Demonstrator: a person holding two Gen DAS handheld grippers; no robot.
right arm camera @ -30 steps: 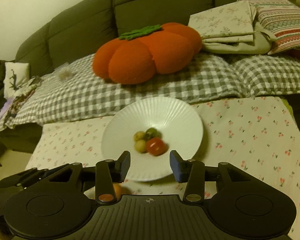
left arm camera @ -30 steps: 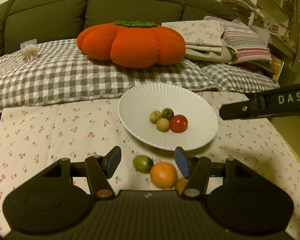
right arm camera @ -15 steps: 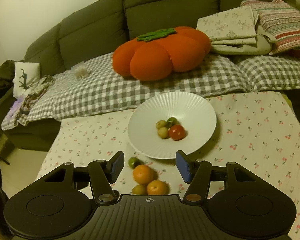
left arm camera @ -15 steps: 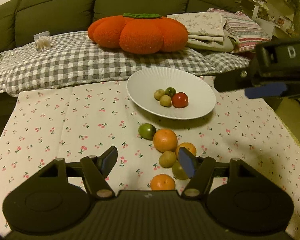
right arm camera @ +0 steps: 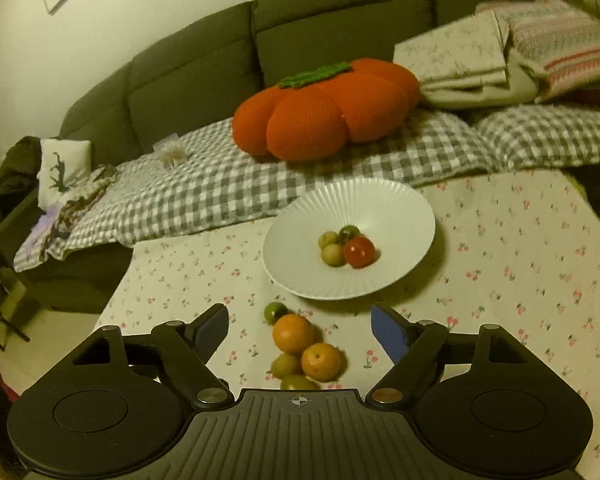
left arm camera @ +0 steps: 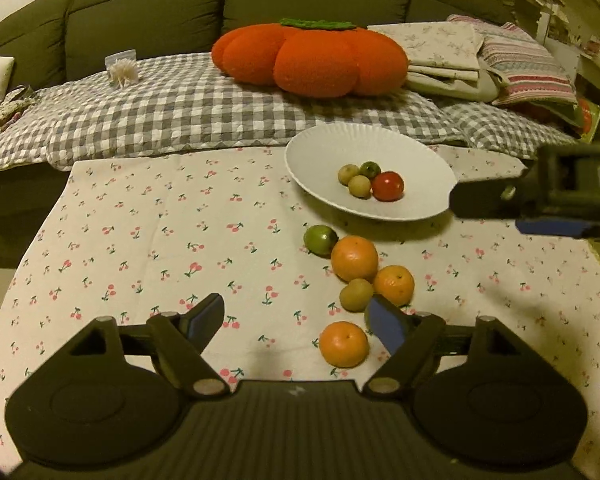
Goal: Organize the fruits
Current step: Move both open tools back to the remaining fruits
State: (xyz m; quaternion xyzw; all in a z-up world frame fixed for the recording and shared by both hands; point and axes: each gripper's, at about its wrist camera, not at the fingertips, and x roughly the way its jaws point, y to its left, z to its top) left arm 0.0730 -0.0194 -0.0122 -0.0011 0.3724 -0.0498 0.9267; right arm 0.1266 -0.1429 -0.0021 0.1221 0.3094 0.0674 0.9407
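Note:
A white ribbed plate (left arm camera: 320,152) (right arm camera: 400,204) sits at the far side of the cherry-print tablecloth (left arm camera: 140,240). It holds a red tomato (left arm camera: 387,186) (right arm camera: 359,252) and three small green-yellow fruits (left arm camera: 359,186). Near the plate on the cloth lie a green lime (left arm camera: 320,241) (right arm camera: 274,311), three oranges (left arm camera: 355,258) (right arm camera: 293,334) and a kiwi (left arm camera: 356,295). My left gripper (left arm camera: 298,322) is open and empty, above the nearest orange (left arm camera: 344,344). My right gripper (right arm camera: 299,330) is open and empty above the loose fruit; it also shows in the left wrist view (left arm camera: 540,200).
A sofa with a grey checked blanket (left arm camera: 180,112) borders the table's far edge. An orange pumpkin cushion (left arm camera: 312,58) (right arm camera: 328,110) and folded linens (left arm camera: 452,56) lie on it. A shelf (left arm camera: 588,0) stands at the right.
Both grippers have pulled back from the plate toward me, so the loose fruit on the cloth has come into view. Both stay open. No fruit has moved.

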